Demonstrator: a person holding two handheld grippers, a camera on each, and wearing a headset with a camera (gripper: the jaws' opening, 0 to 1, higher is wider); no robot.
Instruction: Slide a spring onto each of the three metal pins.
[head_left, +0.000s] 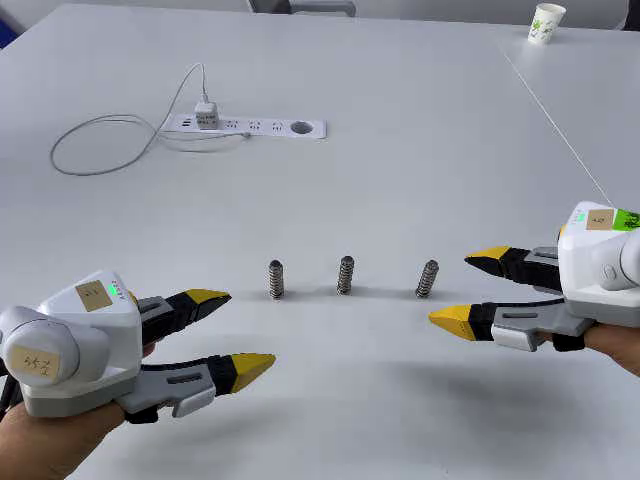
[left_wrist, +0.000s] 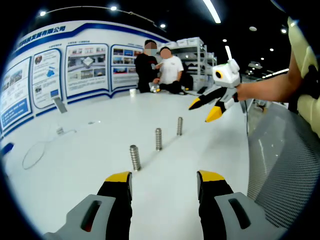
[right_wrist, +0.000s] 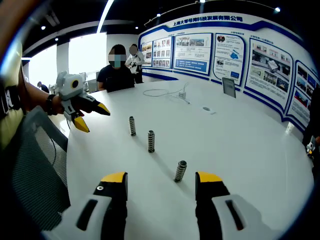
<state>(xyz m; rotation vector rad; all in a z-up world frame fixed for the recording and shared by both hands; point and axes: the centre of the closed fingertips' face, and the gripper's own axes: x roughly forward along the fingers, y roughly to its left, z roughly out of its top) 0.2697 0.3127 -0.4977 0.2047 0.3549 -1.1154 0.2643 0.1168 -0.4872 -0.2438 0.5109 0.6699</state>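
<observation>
Three springs stand in a row across the middle of the head view, on a pale grey table (head_left: 400, 140): the left spring (head_left: 276, 279), the middle spring (head_left: 345, 274) and the right spring (head_left: 427, 278). They are spaced apart, none touching another. The first two stand upright, while the right one leans a little. Whether a pin runs up inside each is too small to tell. The left gripper (head_left: 247, 327) sits in the lower left of that frame, held in a hand, with its yellow-tipped jaws spread apart and nothing between them. It points toward the row but is clear of the left spring. The right gripper (head_left: 450, 288) comes in from the right edge at about the height of the springs, its jaws likewise parted and empty, with the tips just beside the right spring but not touching it. In the left gripper view the row runs away from the lower middle toward the upper right, and the other claw hangs in the air beyond its far end. In the right gripper view the leaning spring stands just above the gap between the two jaw tips at the bottom. Toward the upper left of the head view lies a white power strip (head_left: 262, 127) with a charger (head_left: 205, 113) plugged in, and a looped cable (head_left: 95, 150) trails off to the left. A paper cup (head_left: 546, 22) stands in the upper right corner. Two people (left_wrist: 159, 67) stand at the far end of the table in the left gripper view, in front of wall panels (left_wrist: 85, 67) with blue trim.
</observation>
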